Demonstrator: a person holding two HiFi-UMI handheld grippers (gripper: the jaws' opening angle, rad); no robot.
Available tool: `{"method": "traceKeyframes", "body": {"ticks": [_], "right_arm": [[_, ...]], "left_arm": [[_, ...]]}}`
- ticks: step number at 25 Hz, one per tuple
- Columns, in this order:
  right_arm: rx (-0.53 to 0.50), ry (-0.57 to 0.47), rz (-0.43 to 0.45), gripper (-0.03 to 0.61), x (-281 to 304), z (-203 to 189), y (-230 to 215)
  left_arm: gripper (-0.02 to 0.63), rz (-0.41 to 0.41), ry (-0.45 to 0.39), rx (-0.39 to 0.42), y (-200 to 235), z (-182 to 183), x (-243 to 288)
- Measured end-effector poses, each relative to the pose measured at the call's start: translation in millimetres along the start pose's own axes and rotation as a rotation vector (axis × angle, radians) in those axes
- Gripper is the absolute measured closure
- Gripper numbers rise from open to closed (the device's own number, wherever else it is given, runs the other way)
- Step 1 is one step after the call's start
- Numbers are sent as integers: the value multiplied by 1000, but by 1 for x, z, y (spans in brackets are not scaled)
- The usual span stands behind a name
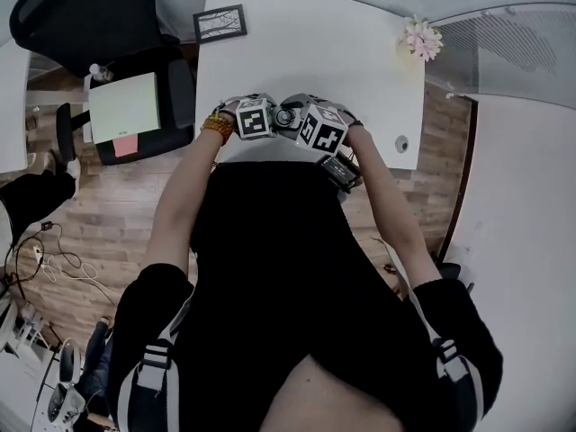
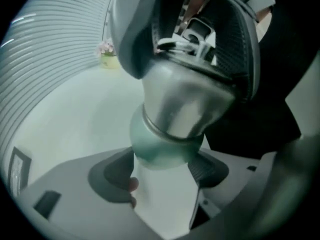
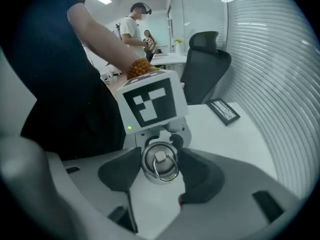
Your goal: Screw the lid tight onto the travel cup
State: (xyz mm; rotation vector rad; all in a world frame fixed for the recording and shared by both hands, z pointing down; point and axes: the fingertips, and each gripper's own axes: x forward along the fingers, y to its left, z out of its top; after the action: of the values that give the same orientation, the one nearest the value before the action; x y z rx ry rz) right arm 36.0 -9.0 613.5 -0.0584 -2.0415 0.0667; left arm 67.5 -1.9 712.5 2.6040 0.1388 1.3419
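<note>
At the near edge of the white rectangular table [image 1: 306, 43], the left gripper [image 2: 164, 171] pinches the pale-green base band [image 2: 160, 146] of the brushed-steel travel cup [image 2: 185, 104], one dark pad pressed on each side. The cup tilts up and away from those jaws toward the right gripper [image 3: 160, 173]. That gripper's pads are closed on the round steel lid [image 3: 160, 160] w/ a wire ring handle lying on top (the lid covers the cup's top end, so its inside can't be seen). In the head view the two grippers' marker cubes sit side by side w/ the cup btwn them, in front of the person's torso. Further out on the table are a small dark picture frame [image 1: 220, 22] at the far-left corner and a small yellow pot [image 2: 109, 60] holding pink flowers [image 1: 422, 38] at the far right. Left of the table stands a black office chair [image 1: 81, 16] w/ a pale-green rectangular pad [image 1: 123, 106] on its seat.
</note>
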Motion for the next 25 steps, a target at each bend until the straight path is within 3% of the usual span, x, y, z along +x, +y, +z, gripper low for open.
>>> {"method": "traceKeyframes", "body": {"ticks": [2, 5, 7, 10, 13, 15, 16, 19, 23, 25], "right_arm": [[-66, 29, 27, 336, 1, 2, 1], [-56, 2, -1, 328, 1, 1, 3], [50, -83, -80, 265, -4, 3, -1], [258, -188, -211, 262, -15, 10, -6], [380, -187, -282, 272, -15, 7, -4], [407, -159, -299, 281, -10, 3, -5], [399, -142, -304, 316, -8, 2, -7], [299, -98, -223, 316, -4, 3, -7], [-36, -29, -13, 321, 1, 3, 4], [-129, -12, 46, 321, 3, 5, 7]], "left_arm": [[272, -33, 28, 15, 0, -1, 0], [273, 16, -48, -2, -2, -1, 1], [279, 92, -125, -47, -2, -1, 0], [287, 199, -214, -139, -2, -2, -3], [287, 258, -242, -195, -2, -3, -2], [287, 263, -233, -203, -2, -3, -1], [287, 258, -224, -200, -2, -3, -1], [288, 211, -164, -149, -1, -5, 0], [288, 92, -47, 16, -2, -8, 1], [288, 40, -18, 69, -3, -10, -1]]}}
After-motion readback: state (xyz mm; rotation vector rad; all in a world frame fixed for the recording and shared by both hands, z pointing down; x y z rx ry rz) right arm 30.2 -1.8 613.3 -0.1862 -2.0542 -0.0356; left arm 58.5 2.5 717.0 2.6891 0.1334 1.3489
